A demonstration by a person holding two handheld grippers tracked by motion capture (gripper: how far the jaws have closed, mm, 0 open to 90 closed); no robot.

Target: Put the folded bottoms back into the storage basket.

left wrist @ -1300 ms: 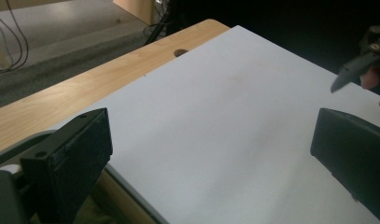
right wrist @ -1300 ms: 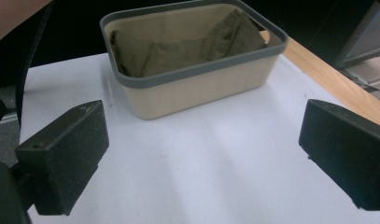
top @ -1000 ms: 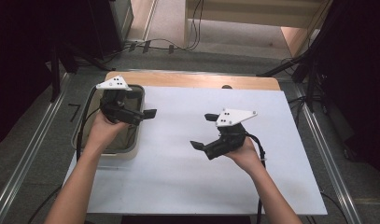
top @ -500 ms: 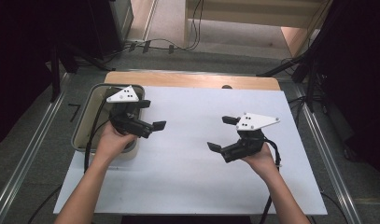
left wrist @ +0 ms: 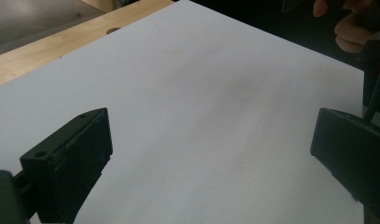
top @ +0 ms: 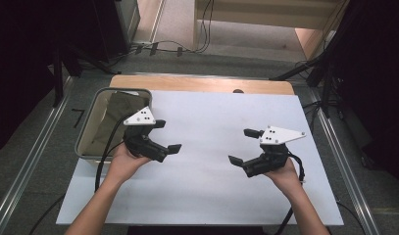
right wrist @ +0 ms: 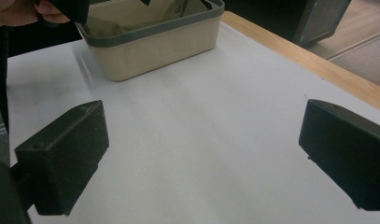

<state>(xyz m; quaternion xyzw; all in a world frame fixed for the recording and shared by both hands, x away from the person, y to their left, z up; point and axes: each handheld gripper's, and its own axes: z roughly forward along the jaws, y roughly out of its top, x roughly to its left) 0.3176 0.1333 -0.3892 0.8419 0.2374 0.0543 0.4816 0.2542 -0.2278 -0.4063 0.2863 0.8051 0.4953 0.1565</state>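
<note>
Left gripper (top: 166, 135): held in the person's left hand (top: 122, 159), forearm entering from 6 o'clock and slanting toward 1 o'clock; jaws spread wide, gripping nothing, pointing toward 3 o'clock across the white sheet (top: 207, 127); grey three-cornered plate on top. In the left gripper view the two black jaws stand far apart with bare sheet between them. Right gripper (top: 244, 146): held in the person's right hand (top: 285, 174), forearm entering from 6 o'clock and slanting toward 11 o'clock; jaws likewise spread wide and empty, pointing toward 9 o'clock, facing the left gripper across a broad gap of sheet. Bin (top: 87, 144): cream-walled rectangular tub with a grey rim, standing at the 9 o'clock edge of the sheet, just beside and behind the left gripper; long axis runs roughly 12 to 6 o'clock in the high view; inside, something dull olive-brown, too dim to identify. In the right gripper view the bin (right wrist: 155, 44) stands upright beyond the spread jaws. Wooden table edge (top: 202, 83): at 12 o'clock beyond the sheet.
</note>
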